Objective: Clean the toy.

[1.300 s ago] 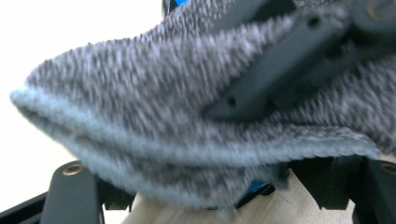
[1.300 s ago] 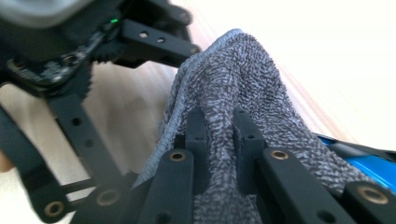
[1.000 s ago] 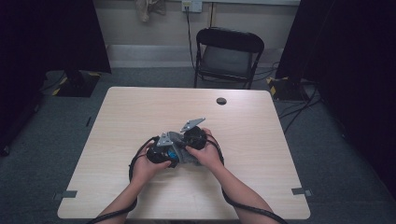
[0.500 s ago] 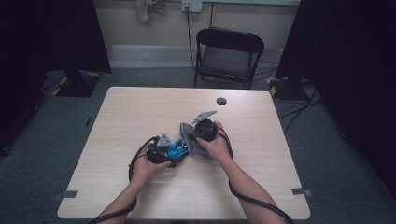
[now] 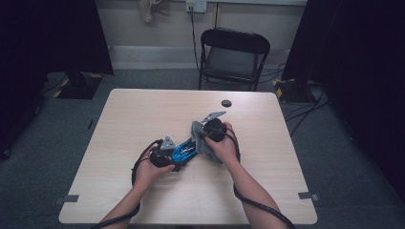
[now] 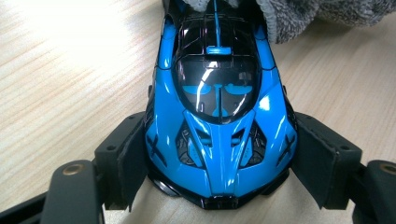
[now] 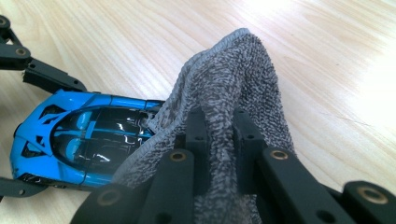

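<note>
A pale wooden table (image 5: 143, 119) carries the work, with a black folding chair (image 5: 234, 55) standing beyond its far edge; a small black disc (image 5: 226, 103) lies near that far edge, well apart from the hands; near the middle of the table the person's two hands meet, each with a gripper; the right gripper (image 7: 222, 128) has its jaws clamped tight on a fold of grey cloth (image 7: 233, 84), whose loose edge drapes onto one end of the car; the left gripper (image 6: 219, 158) has its jaws pressed against both flanks of a blue toy car (image 6: 217, 107), holding it by one end just above the tabletop; in the high view the car (image 5: 184, 151) lies between the two hands, touching the cloth (image 5: 203, 143).
</note>
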`<state>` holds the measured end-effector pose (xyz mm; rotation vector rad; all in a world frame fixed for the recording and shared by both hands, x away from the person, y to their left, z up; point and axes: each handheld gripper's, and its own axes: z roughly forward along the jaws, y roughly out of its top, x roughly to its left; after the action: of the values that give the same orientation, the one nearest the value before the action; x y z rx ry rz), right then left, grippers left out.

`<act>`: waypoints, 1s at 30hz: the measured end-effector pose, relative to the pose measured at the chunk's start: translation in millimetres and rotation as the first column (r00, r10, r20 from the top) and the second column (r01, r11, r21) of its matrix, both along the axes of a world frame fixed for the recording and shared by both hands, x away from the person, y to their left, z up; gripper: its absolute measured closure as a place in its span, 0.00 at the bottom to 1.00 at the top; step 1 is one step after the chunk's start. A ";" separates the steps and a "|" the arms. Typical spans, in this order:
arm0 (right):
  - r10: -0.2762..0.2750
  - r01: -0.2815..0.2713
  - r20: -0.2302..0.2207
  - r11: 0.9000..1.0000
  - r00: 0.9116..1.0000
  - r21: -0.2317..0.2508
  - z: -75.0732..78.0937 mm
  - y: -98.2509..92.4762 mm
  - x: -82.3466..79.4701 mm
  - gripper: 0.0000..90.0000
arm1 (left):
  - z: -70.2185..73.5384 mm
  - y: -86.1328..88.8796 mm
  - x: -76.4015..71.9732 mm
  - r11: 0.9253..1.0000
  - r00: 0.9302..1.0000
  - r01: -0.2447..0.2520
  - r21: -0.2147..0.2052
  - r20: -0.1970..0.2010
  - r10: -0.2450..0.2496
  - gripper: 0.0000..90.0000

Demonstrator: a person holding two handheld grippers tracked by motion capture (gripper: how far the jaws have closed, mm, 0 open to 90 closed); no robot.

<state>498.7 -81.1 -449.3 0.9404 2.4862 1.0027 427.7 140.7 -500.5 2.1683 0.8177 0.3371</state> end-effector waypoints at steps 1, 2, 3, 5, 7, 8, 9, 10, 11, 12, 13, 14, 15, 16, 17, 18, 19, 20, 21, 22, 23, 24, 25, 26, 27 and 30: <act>0.000 0.000 -0.002 1.000 1.000 -0.002 0.3 -0.3 0.2 0.89 | 0.2 0.2 0.1 1.000 1.000 0.001 0.005 0.004 -0.001 0.28; -0.004 0.004 -0.001 1.000 1.000 -0.006 0.5 -0.8 0.4 0.89 | 0.1 0.2 0.2 1.000 1.000 0.001 0.002 0.002 -0.001 0.28; -0.008 0.008 0.000 1.000 1.000 -0.007 0.8 -1.1 0.7 0.89 | 0.2 0.3 0.1 1.000 1.000 0.001 0.005 0.003 -0.001 0.28; -0.021 0.021 0.007 1.000 1.000 -0.018 2.5 -3.0 1.5 0.89 | 0.2 0.3 0.2 1.000 1.000 0.002 0.005 0.005 -0.002 0.28; -0.029 0.029 0.011 0.999 1.000 -0.024 3.5 -5.5 2.2 0.89 | 0.0 0.0 0.0 1.000 1.000 0.000 0.001 0.000 0.000 0.28; -0.035 0.035 0.011 0.999 0.999 -0.023 3.9 -7.7 2.7 0.89 | 0.0 0.1 0.1 1.000 1.000 0.000 0.001 0.000 0.000 0.28; -0.037 0.037 0.006 0.999 0.999 -0.007 4.7 -10.1 2.8 0.89 | 0.0 0.1 0.1 1.000 1.000 0.000 0.000 0.001 0.000 0.28; -0.030 0.030 -0.004 0.999 1.000 0.016 5.8 -12.1 2.3 0.89 | 0.1 0.2 0.1 1.000 1.000 0.002 0.004 -0.001 -0.002 0.28; -0.023 0.023 -0.005 0.999 1.000 0.025 6.7 -13.1 1.0 0.89 | 0.1 0.3 0.2 1.000 1.000 0.002 0.004 0.000 -0.002 0.28; -0.014 0.014 -0.007 0.999 1.000 0.031 7.7 -13.3 -1.2 0.89 | 0.1 0.3 0.2 1.000 1.000 0.003 0.004 0.000 -0.003 0.28; 0.006 -0.006 -0.008 0.999 1.000 0.043 8.1 -12.7 -3.6 0.89 | 0.1 0.3 0.2 1.000 1.000 0.002 0.004 0.000 -0.002 0.28; 0.026 -0.025 -0.007 0.999 1.000 0.045 8.7 -11.2 -6.8 0.89 | 0.2 0.3 0.1 1.000 1.000 0.002 0.005 0.000 -0.002 0.28; 0.045 -0.044 -0.005 0.998 0.999 0.044 9.3 -8.6 -10.6 0.89 | 0.1 0.3 0.3 1.000 1.000 0.002 0.003 0.001 -0.002 0.28; 0.067 -0.066 -0.004 0.997 0.998 0.049 9.6 -5.7 -14.3 0.89 | 0.1 0.3 0.3 1.000 1.000 0.002 0.003 0.001 -0.002 0.28; 0.089 -0.088 -0.003 0.994 0.996 0.059 9.8 -0.8 -19.2 0.89 | 0.1 0.3 0.2 1.000 1.000 0.002 0.003 -0.001 -0.002 0.28; 0.106 -0.106 -0.003 0.992 0.994 0.063 10.0 3.9 -23.3 0.89 | 0.2 0.4 0.2 1.000 1.000 0.003 0.006 0.001 -0.003 0.28; 0.122 -0.121 -0.006 0.991 0.993 0.064 9.9 7.8 -26.2 0.89 | 0.1 0.3 0.2 1.000 1.000 0.002 0.003 0.000 -0.002 0.28; 0.141 -0.141 -0.006 0.988 0.990 0.065 9.4 13.3 -30.0 0.89 | 0.1 0.2 0.2 1.000 1.000 0.002 0.005 0.001 -0.002 0.28; 0.163 -0.162 -0.007 0.985 0.987 0.065 8.8 18.6 -33.6 0.89 | 0.2 0.4 0.3 1.000 1.000 0.003 0.007 0.003 -0.003 0.28; 0.179 -0.178 -0.010 0.982 0.984 0.065 7.7 24.0 -37.1 0.89 | 0.1 0.3 0.2 1.000 1.000 0.002 0.004 0.000 -0.002 0.28; 0.199 -0.197 -0.014 0.978 0.980 0.073 6.1 29.1 -40.2 0.89 | 0.1 0.3 0.2 1.000 1.000 0.002 0.003 0.000 -0.002 0.28; 0.213 -0.211 -0.020 0.974 0.977 0.078 4.5 34.2 -43.6 0.89 | 0.1 0.2 0.2 1.000 1.000 0.002 0.004 0.000 -0.002 0.28; 0.226 -0.224 -0.022 0.972 0.974 0.071 2.7 39.5 -46.5 0.89 | 0.1 0.3 0.2 1.000 1.000 0.002 0.004 0.001 -0.002 0.28; 0.237 -0.235 -0.025 0.970 0.971 0.066 0.8 44.2 -49.0 0.89 | 0.1 0.2 0.2 1.000 1.000 0.002 0.004 0.000 -0.002 0.28; 0.251 -0.249 -0.030 0.966 0.967 0.072 -1.7 48.4 -50.5 0.89 | 0.2 0.4 0.3 1.000 1.000 0.002 0.006 0.003 -0.002 0.28; 0.270 -0.269 -0.030 0.962 0.962 0.041 -9.8 57.9 -52.5 0.88 | 0.2 0.3 0.2 1.000 1.000 0.001 0.007 0.003 -0.001 0.28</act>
<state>446.2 -23.2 -459.1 0.6437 2.6857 1.1245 427.8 141.0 -500.3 2.1739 0.8149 0.3429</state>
